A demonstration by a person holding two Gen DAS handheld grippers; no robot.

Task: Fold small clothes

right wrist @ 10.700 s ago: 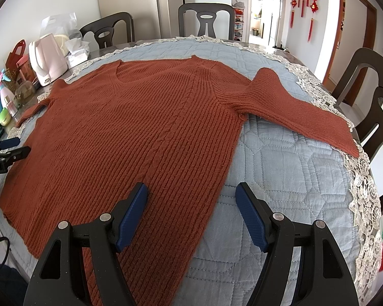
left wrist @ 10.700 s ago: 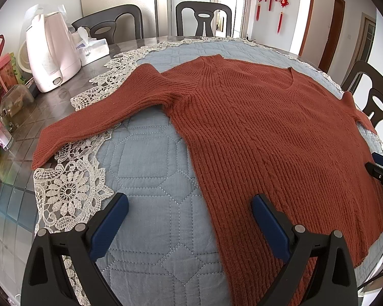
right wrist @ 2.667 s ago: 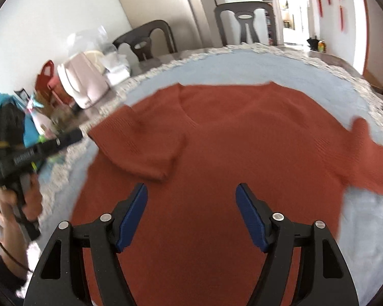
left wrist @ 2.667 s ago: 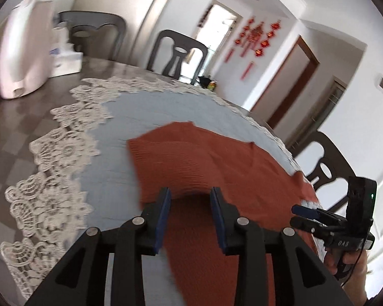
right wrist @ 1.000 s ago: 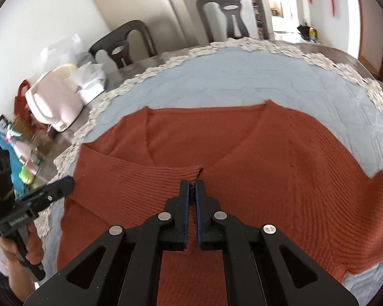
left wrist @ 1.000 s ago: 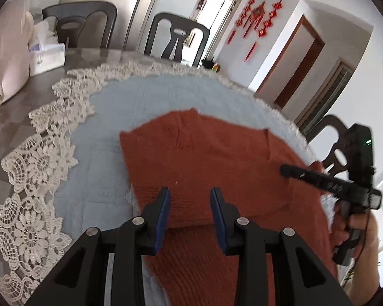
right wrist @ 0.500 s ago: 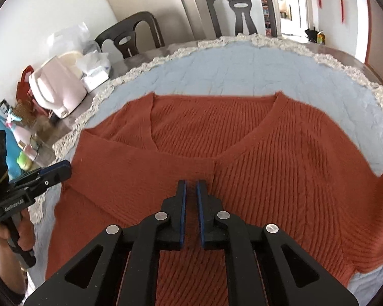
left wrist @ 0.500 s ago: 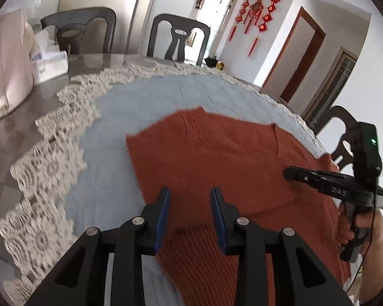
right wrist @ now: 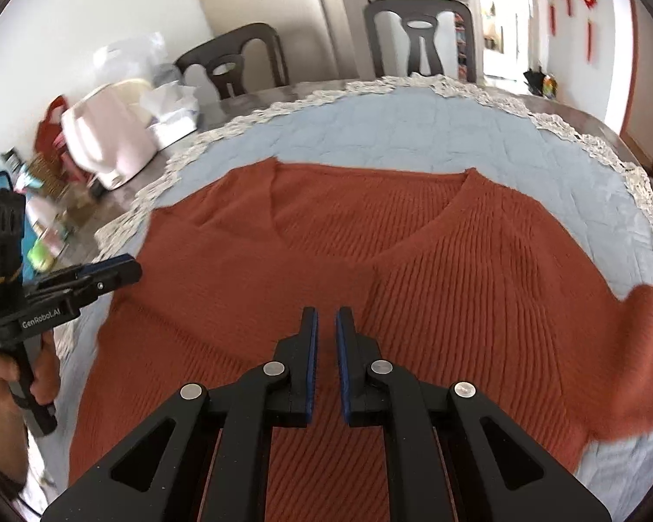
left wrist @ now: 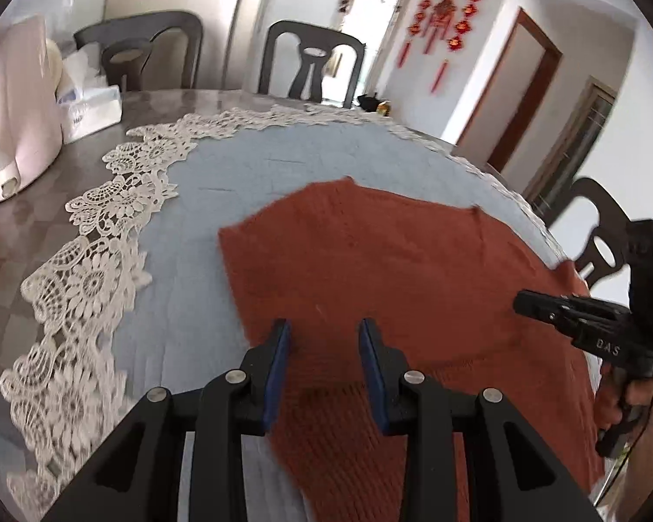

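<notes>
We hover over the rust-orange ribbed knit sweater (right wrist: pixel 413 261), one sleeve folded inward; left gripper (left wrist: pixel 324 348) jaws part-open, right gripper (right wrist: pixel 326 339) jaws barely parted after releasing, both empty.

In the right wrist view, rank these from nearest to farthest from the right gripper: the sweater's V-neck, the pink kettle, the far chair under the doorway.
From the right gripper:
1. V-neck, just ahead on the sweater.
2. Pink kettle, far left, off the quilt.
3. Far chair, beyond the table's far edge.
</notes>
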